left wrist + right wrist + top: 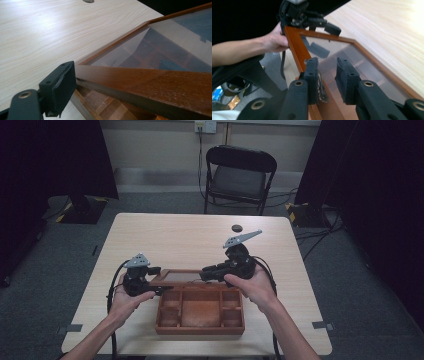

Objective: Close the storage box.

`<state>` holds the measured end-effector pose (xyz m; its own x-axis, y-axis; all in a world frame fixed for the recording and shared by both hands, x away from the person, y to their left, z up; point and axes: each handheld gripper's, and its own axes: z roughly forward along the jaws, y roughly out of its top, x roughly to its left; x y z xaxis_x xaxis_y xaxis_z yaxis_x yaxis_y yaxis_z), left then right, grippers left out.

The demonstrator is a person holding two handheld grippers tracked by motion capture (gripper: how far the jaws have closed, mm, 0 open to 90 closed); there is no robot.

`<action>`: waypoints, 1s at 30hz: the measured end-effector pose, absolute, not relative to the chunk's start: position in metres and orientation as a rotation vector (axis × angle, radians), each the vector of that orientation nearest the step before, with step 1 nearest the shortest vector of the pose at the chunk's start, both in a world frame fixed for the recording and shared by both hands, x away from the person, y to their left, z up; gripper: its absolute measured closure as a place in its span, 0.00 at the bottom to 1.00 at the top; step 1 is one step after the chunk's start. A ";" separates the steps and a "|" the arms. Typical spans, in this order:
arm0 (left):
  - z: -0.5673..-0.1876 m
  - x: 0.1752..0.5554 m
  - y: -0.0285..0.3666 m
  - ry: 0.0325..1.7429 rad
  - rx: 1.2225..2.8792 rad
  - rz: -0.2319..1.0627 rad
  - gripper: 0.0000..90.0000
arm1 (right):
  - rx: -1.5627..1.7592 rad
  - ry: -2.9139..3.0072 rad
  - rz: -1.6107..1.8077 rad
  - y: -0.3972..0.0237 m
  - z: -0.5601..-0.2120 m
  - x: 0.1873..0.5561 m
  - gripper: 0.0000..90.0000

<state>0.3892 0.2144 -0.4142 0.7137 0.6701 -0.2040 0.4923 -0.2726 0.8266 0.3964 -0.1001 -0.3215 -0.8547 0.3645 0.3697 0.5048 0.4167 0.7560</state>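
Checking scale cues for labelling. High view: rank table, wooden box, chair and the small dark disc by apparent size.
1. table, largest by far.
2. chair and wooden box: they look much alike, and the chair stands farther from the camera, so I won't rank them.
3. small dark disc, smallest.
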 end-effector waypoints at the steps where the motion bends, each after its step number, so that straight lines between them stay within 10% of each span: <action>1: -0.414 0.389 0.214 0.898 1.930 0.223 0.17 | -0.772 -2.515 -1.417 -0.100 -0.322 0.396 0.80; 30: -0.426 0.394 0.241 0.961 1.998 0.258 0.18 | -0.713 -2.509 -1.361 -0.094 -0.335 0.386 0.92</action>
<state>0.3944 0.2415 -0.4255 0.6792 0.7132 -0.1730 0.5308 -0.3146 0.7869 0.3865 -0.0939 -0.3349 -0.8638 0.3178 0.3911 0.5011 0.4601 0.7329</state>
